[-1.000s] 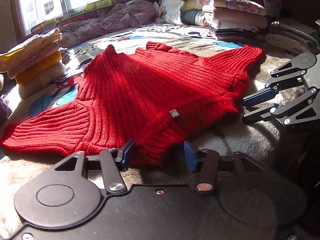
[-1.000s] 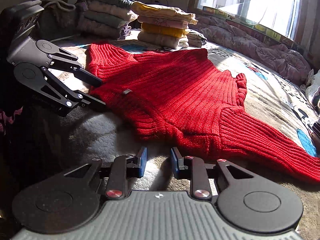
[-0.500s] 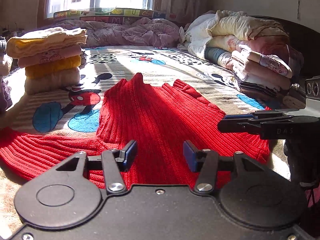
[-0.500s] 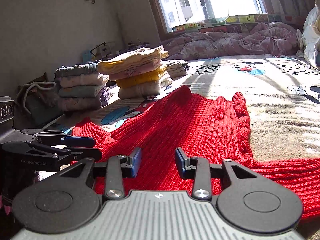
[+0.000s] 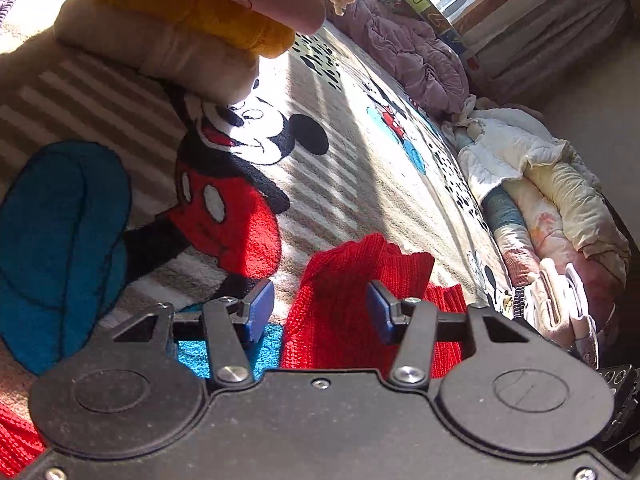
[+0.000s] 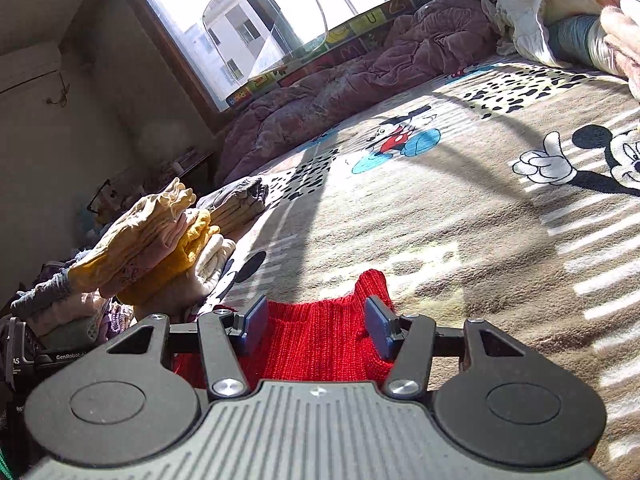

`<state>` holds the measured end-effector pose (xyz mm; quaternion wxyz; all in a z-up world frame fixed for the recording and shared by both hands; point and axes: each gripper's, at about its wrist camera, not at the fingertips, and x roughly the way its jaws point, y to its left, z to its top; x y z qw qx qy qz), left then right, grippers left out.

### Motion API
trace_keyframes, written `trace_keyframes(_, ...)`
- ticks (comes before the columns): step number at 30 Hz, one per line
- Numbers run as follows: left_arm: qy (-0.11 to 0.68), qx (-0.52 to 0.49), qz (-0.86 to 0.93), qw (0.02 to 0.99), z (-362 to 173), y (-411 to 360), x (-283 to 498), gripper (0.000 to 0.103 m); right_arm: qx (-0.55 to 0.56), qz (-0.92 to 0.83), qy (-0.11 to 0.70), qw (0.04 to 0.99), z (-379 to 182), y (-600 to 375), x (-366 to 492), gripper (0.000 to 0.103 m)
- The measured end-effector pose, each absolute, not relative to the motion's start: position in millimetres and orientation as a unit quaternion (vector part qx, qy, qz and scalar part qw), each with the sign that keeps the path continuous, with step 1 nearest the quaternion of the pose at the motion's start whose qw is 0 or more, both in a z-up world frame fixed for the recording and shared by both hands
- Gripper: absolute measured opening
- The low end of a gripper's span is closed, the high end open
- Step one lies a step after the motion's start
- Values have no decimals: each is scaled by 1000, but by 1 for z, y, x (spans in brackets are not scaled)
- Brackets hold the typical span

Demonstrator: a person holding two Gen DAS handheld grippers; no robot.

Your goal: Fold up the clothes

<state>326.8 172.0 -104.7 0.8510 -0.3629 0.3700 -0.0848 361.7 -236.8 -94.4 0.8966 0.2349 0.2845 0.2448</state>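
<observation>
A red knitted sweater (image 5: 352, 292) lies on a Mickey Mouse blanket (image 5: 360, 168). In the left wrist view my left gripper (image 5: 320, 314) is open, low over the sweater's far edge, with the knit showing between its blue pads. In the right wrist view my right gripper (image 6: 316, 322) is open too, with the sweater's edge (image 6: 316, 340) and a raised point of knit between its pads. Most of the sweater is hidden under both grippers. The left gripper's body shows at the left edge of the right wrist view (image 6: 48, 360).
A stack of folded clothes (image 5: 180, 28) stands just beyond the left gripper and shows in the right wrist view (image 6: 160, 248). A purple quilt (image 6: 360, 92) lies under the window. A pile of bedding and folded clothes (image 5: 552, 216) lines the right side.
Both grippers have moved forward and down across the sweater to its far edge. Each now looks along the blanket, with only a strip of red knit in front. Both stayed open.
</observation>
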Motion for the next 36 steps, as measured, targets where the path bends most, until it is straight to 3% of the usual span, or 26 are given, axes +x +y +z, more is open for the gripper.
trace_keyframes(5,380,-405,-111,824,-124,182,343,50,227,236,328,886,-117,-229,386,58)
trace_keyframes(7,378,-422,-123,814,-125,189,351,50,223,241,345,879,-126,-225,389,69)
trace_keyframes(11,377,-436,-148,804,-129,190,363,48,223,250,356,873,-132,-223,392,70)
trace_keyframes(12,376,-431,-152,806,-128,188,364,44,225,254,356,871,-132,-223,392,68)
trace_keyframes(14,377,-415,-160,812,-128,181,365,29,227,257,360,868,-135,-223,395,49)
trace_keyframes(16,357,-399,-166,828,-122,176,360,22,231,249,360,869,-140,-223,395,35)
trace_keyframes(18,303,-377,-174,858,-106,175,348,9,243,247,349,871,-138,-228,392,22)
trace_keyframes(19,259,-367,-184,874,-95,176,338,8,250,243,336,875,-133,-232,388,18)
trace_keyframes(21,201,-357,-187,893,-83,180,325,8,263,236,311,882,-123,-241,381,16)
trace_keyframes(24,259,-319,-96,906,-98,181,334,8,257,211,319,887,-124,-248,382,16)
trace_keyframes(26,307,-321,-64,893,-115,183,344,10,261,196,344,880,-135,-251,389,19)
trace_keyframes(28,311,-341,-67,884,-115,188,344,26,271,203,347,875,-138,-253,394,26)
trace_keyframes(29,309,-350,-70,881,-112,190,343,52,276,211,343,873,-137,-254,395,36)
trace_keyframes(30,312,-360,-75,876,-110,193,343,62,279,219,336,873,-134,-254,395,64)
trace_keyframes(31,315,-370,-80,870,-109,196,342,62,278,226,329,874,-131,-254,397,80)
trace_keyframes(32,326,-368,-82,867,-110,195,343,62,272,229,329,875,-130,-252,399,80)
trace_keyframes(34,343,-341,-74,872,-113,187,345,56,256,236,349,870,-134,-246,404,76)
trace_keyframes(35,346,-318,-67,880,-113,181,346,42,249,238,357,868,-137,-243,405,70)
trace_keyframes(36,352,-300,-64,884,-113,177,347,11,242,236,358,870,-139,-240,405,49)
